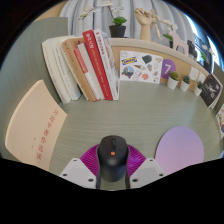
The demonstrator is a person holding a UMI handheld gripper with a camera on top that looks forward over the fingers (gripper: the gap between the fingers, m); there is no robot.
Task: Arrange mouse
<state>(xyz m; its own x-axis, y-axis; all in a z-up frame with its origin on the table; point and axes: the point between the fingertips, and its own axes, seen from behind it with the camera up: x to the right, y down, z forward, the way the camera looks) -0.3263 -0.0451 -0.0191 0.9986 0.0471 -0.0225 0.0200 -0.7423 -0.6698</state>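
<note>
Your gripper sits low at the bottom centre of the frame, its two fingers closed against the sides of the black computer mouse with a red scroll wheel. The mouse rests on the grey desk surface. A round lilac mat lies at lower right, and a row of leaning books fills the upper left.

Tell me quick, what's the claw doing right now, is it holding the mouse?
Claw: shut on the mouse, with one pad pressed against each side of it.
</note>
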